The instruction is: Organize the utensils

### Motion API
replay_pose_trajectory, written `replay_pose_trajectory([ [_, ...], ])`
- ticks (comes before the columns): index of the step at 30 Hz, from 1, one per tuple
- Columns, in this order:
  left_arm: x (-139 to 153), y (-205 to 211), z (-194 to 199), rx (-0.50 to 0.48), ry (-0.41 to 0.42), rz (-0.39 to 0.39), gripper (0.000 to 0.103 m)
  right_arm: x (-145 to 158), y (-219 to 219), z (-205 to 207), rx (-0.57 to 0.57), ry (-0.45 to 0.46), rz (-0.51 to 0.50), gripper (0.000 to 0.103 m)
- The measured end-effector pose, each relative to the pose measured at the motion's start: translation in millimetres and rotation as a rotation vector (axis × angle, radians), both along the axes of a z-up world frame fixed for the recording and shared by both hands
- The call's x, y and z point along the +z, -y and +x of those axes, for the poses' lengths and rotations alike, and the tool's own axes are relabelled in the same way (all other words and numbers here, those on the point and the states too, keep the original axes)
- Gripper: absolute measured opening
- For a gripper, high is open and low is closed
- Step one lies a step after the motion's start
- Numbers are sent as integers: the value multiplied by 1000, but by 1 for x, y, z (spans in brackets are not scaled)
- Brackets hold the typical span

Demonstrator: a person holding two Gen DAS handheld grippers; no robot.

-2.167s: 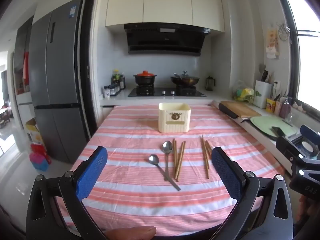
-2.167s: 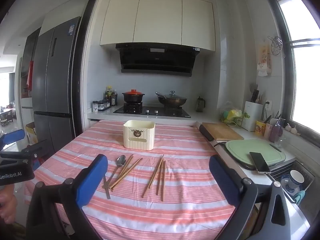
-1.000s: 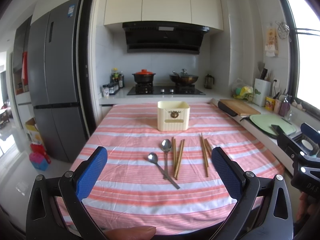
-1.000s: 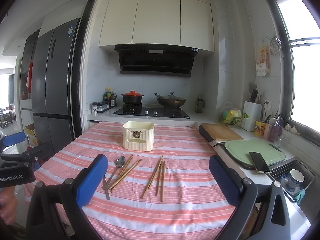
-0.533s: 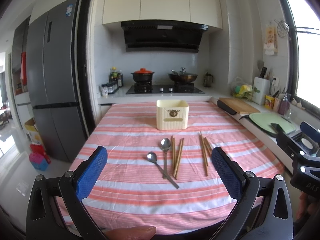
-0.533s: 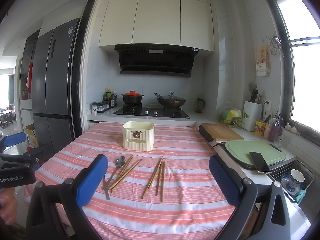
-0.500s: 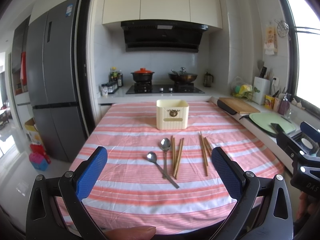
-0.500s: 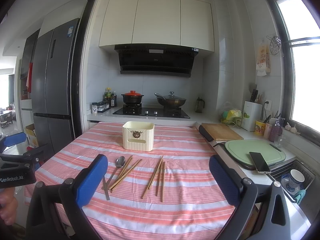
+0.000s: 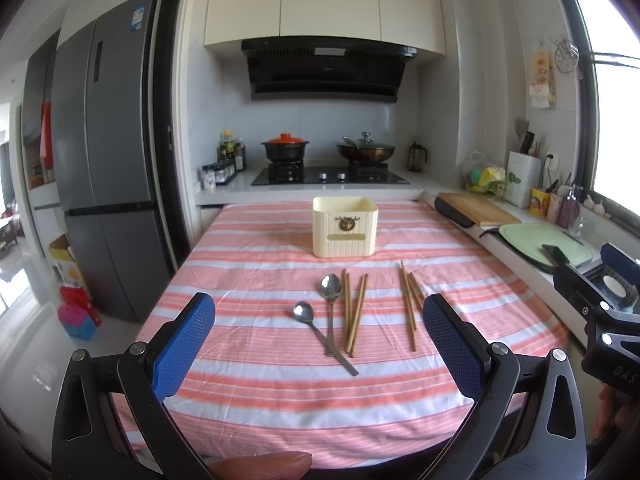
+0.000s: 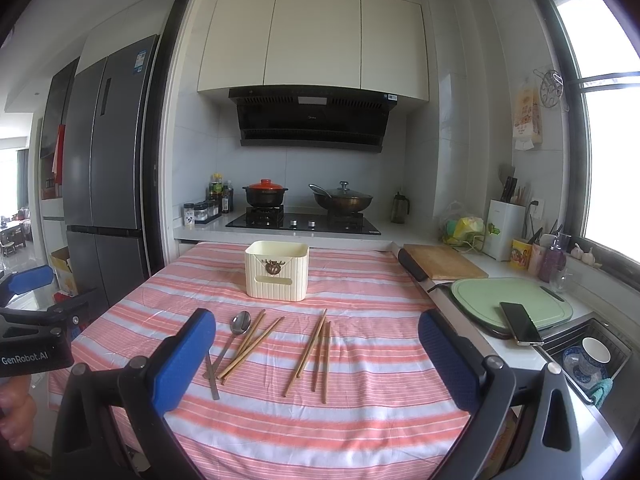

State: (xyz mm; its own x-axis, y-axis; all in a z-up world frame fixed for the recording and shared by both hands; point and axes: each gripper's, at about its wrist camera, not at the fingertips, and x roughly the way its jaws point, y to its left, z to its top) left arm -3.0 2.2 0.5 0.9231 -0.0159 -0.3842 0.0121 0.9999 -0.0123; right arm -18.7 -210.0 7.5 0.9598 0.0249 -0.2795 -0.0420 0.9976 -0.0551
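1. Left hand-held gripper (image 9: 319,338) is held above the near edge of the tabletop (image 9: 260,396), jaws wide apart, nothing between the blue pads. Right hand-held gripper (image 10: 316,354) is likewise spread wide and empty.
2. Utensils lie loose on the striped cloth, ahead of both grippers, between them and the cream holder box (image 9: 345,227).
3. In the left wrist view: two spoons (image 9: 330,312), bowls pointing away toward the box, handles crossing near the viewer. Just beside them on the right is one chopsticks cluster (image 9: 354,312); a second chopsticks group (image 9: 409,304) lies further right, apart from the first.
4. Long axes of all pieces run roughly near-to-far, i.e. along the gripper's pointing direction, so the jaws would close across the shafts. Judgement: no big wrist turn needed.
5. Spoons sit almost dead centre ahead of the left gripper. In the right wrist view the second chopsticks group (image 10: 316,350) sits centred ahead, with the spoons (image 10: 230,340) partly hidden behind its left pad. So left is likely nearer the spoons, right nearer the right-hand chopsticks.
6. Holder box stands upright, top open, well behind the utensils. Inside not visible from this angle; nothing sticks out above the rim.
7. Judgement: nothing sorted yet; first pick pending.
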Motion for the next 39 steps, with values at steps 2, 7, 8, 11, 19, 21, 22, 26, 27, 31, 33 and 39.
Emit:
replay_pose_trajectory([
  [2, 0, 0, 0, 1, 0, 0, 103, 0, 0, 0, 1, -2, -1, 103],
  [7, -2, 1, 1, 0, -3, 3, 103, -1, 0, 1, 3, -6, 0, 103],
  [8, -2, 1, 1, 1, -4, 2, 103, -1, 0, 1, 2, -6, -1, 103],
  [11, -4, 2, 1, 1, -6, 3, 103, -1, 0, 1, 3, -8, 0, 103],
  [19, -6, 4, 2, 1, -11, 5, 103, -2, 0, 1, 3, -10, 0, 103],
  [21, -6, 4, 2, 1, -11, 5, 103, -2, 0, 1, 3, -9, 0, 103],
  [22, -6, 4, 2, 2, -11, 5, 103, -2, 0, 1, 3, -9, 0, 103],
  [26, -6, 4, 2, 2, -11, 4, 103, -3, 0, 2, 6, -13, 1, 103],
  [27, -6, 4, 2, 2, -13, 4, 103, -3, 0, 2, 4, -13, 0, 103],
  [31, -9, 5, 5, 1, -21, 4, 103, -3, 0, 3, 5, -17, 2, 103],
  [33, -10, 5, 5, 3, -24, 6, 103, -4, 0, 4, 6, -20, 3, 103],
  [39, -10, 5, 10, 5, -41, 10, 103, -6, 0, 5, 7, -26, 6, 103],
])
